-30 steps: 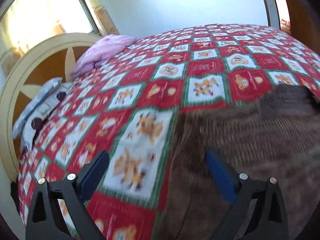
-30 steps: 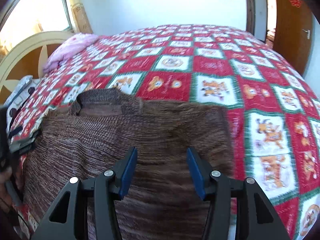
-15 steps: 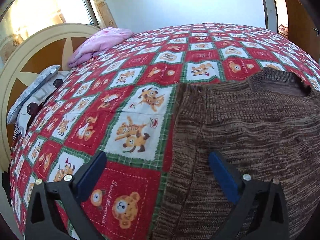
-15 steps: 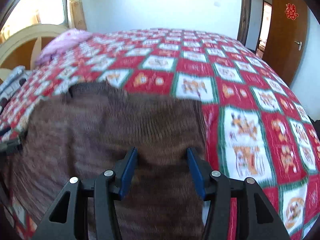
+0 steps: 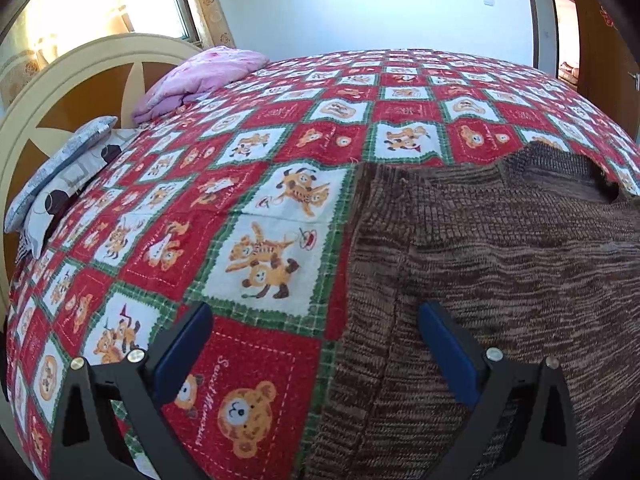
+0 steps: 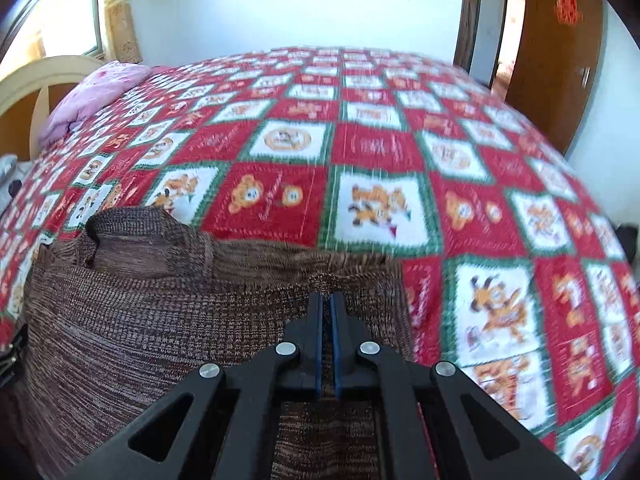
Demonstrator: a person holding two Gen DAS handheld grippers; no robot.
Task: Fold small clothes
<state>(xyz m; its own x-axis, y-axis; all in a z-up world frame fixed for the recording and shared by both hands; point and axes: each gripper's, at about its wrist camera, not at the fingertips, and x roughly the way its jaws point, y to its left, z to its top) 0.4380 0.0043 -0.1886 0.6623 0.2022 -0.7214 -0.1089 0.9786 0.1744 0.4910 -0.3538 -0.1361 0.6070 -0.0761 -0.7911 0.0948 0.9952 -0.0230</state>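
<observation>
Lying flat on a bed, a brown knit sweater (image 5: 500, 264) rests on a red, white and green quilt (image 5: 256, 184) printed with bears. Its lower part is cut off by the bottom edge in both views. The left tongs (image 5: 316, 344) are spread wide, one finger over the quilt, the other over the sweater's side edge; whether they touch the cloth is unclear. The right tongs (image 6: 328, 304) have just closed, and now sit pressed together over the sweater near its shoulder; any knit pinched between them is hidden. The right view is blurred. A pink blanket (image 5: 200, 76) lies by the headboard (image 5: 72, 80).
</observation>
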